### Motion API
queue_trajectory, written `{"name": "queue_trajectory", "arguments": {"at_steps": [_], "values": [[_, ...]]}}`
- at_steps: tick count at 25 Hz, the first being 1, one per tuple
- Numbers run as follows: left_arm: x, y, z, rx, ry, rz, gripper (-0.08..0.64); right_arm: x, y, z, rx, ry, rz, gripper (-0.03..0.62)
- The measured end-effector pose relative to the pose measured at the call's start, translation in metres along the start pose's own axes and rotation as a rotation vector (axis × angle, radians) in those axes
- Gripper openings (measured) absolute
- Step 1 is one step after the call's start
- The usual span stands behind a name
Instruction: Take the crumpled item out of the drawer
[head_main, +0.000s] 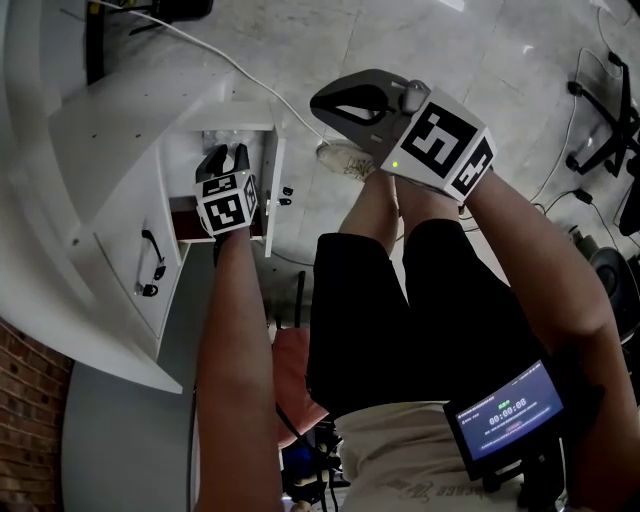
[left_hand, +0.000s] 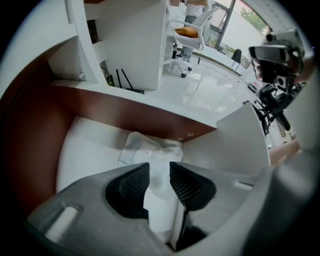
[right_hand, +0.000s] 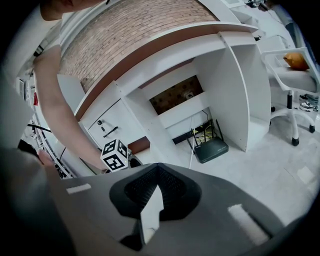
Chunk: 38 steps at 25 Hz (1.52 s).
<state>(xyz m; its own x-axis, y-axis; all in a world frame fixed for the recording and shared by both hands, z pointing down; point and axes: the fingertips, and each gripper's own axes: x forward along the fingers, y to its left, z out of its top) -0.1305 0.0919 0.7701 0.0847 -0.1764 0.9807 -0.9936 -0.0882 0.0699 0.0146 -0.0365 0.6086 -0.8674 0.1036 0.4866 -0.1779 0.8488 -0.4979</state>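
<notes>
A crumpled clear plastic item (left_hand: 150, 152) lies on the white floor of the open drawer (left_hand: 87, 150), close to its brown back wall. My left gripper (left_hand: 159, 181) points steeply down into the drawer with its jaws partly apart. The item sits in the gap between the pads, which do not clamp it. In the head view the left gripper (head_main: 226, 160) reaches into the drawer (head_main: 190, 218) of the white cabinet. My right gripper (head_main: 335, 103) hangs over the floor to the right, away from the drawer. Its jaws (right_hand: 158, 170) are shut with nothing between them.
Below the open drawer is a closed cabinet front with a black handle (head_main: 152, 262). A black router (right_hand: 210, 149) and cables sit under the white desk. An office chair (right_hand: 295, 75) stands to the right. The person's legs and a small screen (head_main: 508, 412) fill the lower head view.
</notes>
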Motion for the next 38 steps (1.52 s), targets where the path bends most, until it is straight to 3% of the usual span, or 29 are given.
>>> {"name": "queue_trajectory", "arguments": {"at_steps": [10, 13, 14, 20, 22, 25, 28, 32, 35, 38], "values": [[0.024, -0.002, 0.002, 0.037, 0.080, 0.016, 0.123, -0.016, -0.014, -0.007, 0.036, 0.002, -0.039, 0.008], [0.027, -0.002, -0.002, 0.051, 0.101, 0.029, 0.082, -0.019, -0.015, -0.010, 0.042, 0.008, -0.046, 0.008], [0.027, 0.000, -0.004, 0.052, 0.107, 0.038, 0.014, -0.019, -0.015, -0.011, 0.044, 0.010, -0.046, 0.008], [0.022, 0.004, 0.000, 0.039, 0.067, 0.045, 0.005, -0.018, -0.012, -0.014, 0.045, 0.021, -0.042, 0.008], [0.017, 0.004, 0.005, 0.043, 0.037, 0.046, 0.014, -0.017, -0.009, -0.014, 0.049, 0.023, -0.040, 0.008], [0.014, 0.002, 0.010, 0.072, 0.021, 0.043, 0.149, -0.014, -0.006, -0.013, 0.050, 0.022, -0.030, 0.008], [0.014, 0.005, 0.010, 0.109, 0.026, 0.070, 0.221, -0.011, -0.003, -0.011, 0.049, 0.021, -0.022, 0.008], [0.019, 0.016, 0.009, 0.098, 0.028, 0.115, 0.281, -0.011, -0.006, -0.016, 0.048, 0.027, -0.025, 0.008], [0.028, 0.021, 0.007, 0.074, 0.043, 0.123, 0.293, -0.014, -0.011, -0.021, 0.052, 0.033, -0.036, 0.008], [0.033, 0.023, 0.007, 0.060, 0.067, 0.127, 0.243, -0.017, -0.014, -0.027, 0.057, 0.042, -0.045, 0.008]]}}
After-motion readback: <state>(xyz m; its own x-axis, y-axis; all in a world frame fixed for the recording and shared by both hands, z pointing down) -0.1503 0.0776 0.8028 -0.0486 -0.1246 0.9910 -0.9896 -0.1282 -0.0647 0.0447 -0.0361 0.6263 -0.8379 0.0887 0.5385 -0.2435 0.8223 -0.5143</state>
